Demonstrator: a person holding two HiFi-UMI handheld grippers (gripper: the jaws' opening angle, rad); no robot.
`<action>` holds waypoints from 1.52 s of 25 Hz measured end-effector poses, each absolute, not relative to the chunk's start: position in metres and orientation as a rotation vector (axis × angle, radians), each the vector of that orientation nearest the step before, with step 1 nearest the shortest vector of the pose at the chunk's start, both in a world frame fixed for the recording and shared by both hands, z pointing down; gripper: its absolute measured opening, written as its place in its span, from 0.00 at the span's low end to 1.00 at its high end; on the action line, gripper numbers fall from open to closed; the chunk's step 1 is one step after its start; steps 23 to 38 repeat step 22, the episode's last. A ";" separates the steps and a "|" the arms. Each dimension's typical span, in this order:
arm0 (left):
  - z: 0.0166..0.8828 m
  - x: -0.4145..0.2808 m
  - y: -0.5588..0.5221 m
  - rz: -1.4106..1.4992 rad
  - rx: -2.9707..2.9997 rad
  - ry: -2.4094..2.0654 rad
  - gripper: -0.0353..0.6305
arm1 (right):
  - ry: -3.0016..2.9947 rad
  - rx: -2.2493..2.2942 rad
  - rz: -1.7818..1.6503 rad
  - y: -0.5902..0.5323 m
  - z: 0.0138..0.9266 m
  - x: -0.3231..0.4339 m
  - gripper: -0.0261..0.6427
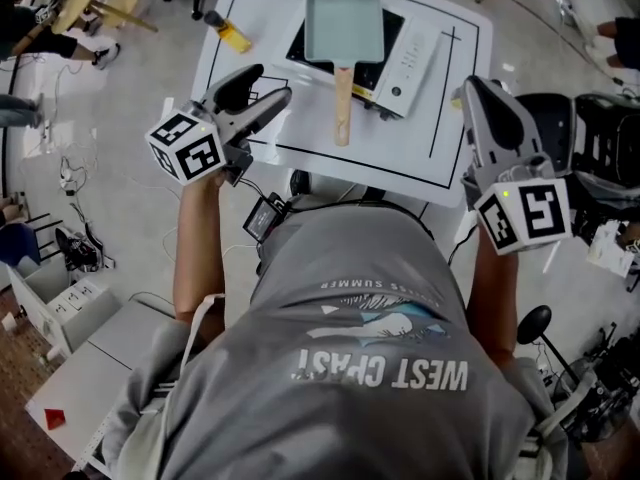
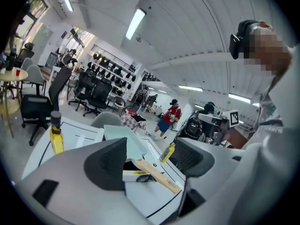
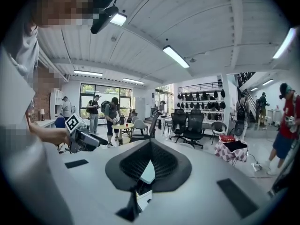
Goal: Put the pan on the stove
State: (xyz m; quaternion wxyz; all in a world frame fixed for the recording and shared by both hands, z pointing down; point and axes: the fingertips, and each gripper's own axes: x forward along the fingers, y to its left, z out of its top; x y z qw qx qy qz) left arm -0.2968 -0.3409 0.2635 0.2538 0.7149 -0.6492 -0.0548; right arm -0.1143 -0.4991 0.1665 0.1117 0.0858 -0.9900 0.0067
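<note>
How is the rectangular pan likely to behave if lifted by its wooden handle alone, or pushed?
The pan looks stiff, a rigid tray, so it should not flex. Held only by the long wooden handle, it would probably dip at the tray end. Its flat base on the stove suggests it would slide rather than roll.

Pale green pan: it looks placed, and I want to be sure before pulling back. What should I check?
1. Pale green rectangular pan sits on black-and-white stove: ok.
2. Its wooden handle is clear of both grippers: ok.
3. Left gripper open, empty: ok.
4. Right gripper shut, empty: ok.
5. Yellow bottle stands apart from the stove: ok.
6. Stove off: cannot tell.
</note>
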 end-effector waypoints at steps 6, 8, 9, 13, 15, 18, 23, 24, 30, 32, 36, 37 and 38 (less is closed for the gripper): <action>0.224 -0.307 -0.321 -0.086 1.976 -1.882 0.53 | -2.910 0.254 0.005 -0.494 0.159 -0.124 0.06; 0.215 -0.310 -0.319 -0.081 1.989 -1.900 0.53 | -2.915 0.254 0.004 -0.494 0.157 -0.128 0.06; 0.211 -0.310 -0.318 -0.077 1.995 -1.906 0.53 | -2.919 0.255 0.003 -0.494 0.156 -0.131 0.06; 0.196 -0.311 -0.315 -0.066 2.043 -1.917 0.53 | -2.935 0.263 -0.011 -0.492 0.148 -0.137 0.06; 0.188 -0.309 -0.315 -0.073 2.060 -1.917 0.53 | -2.942 0.267 -0.017 -0.491 0.145 -0.139 0.06; 0.179 -0.308 -0.315 -0.075 2.079 -1.914 0.53 | -2.947 0.273 -0.022 -0.488 0.140 -0.140 0.06; 0.168 -0.307 -0.315 -0.073 2.114 -1.909 0.53 | -2.954 0.292 -0.032 -0.485 0.133 -0.139 0.06; 0.168 -0.307 -0.315 -0.073 2.114 -1.909 0.53 | -2.954 0.292 -0.032 -0.485 0.133 -0.139 0.06; 0.168 -0.307 -0.315 -0.073 2.114 -1.909 0.53 | -2.954 0.292 -0.032 -0.485 0.133 -0.139 0.06; 0.168 -0.307 -0.315 -0.073 2.114 -1.909 0.53 | -2.954 0.292 -0.032 -0.485 0.133 -0.139 0.06; 0.168 -0.307 -0.315 -0.073 2.114 -1.909 0.53 | -2.954 0.292 -0.032 -0.485 0.133 -0.139 0.06; 0.168 -0.307 -0.315 -0.073 2.114 -1.909 0.53 | -2.954 0.292 -0.032 -0.485 0.133 -0.139 0.06; 0.168 -0.307 -0.315 -0.073 2.114 -1.909 0.53 | -2.954 0.292 -0.032 -0.485 0.133 -0.139 0.06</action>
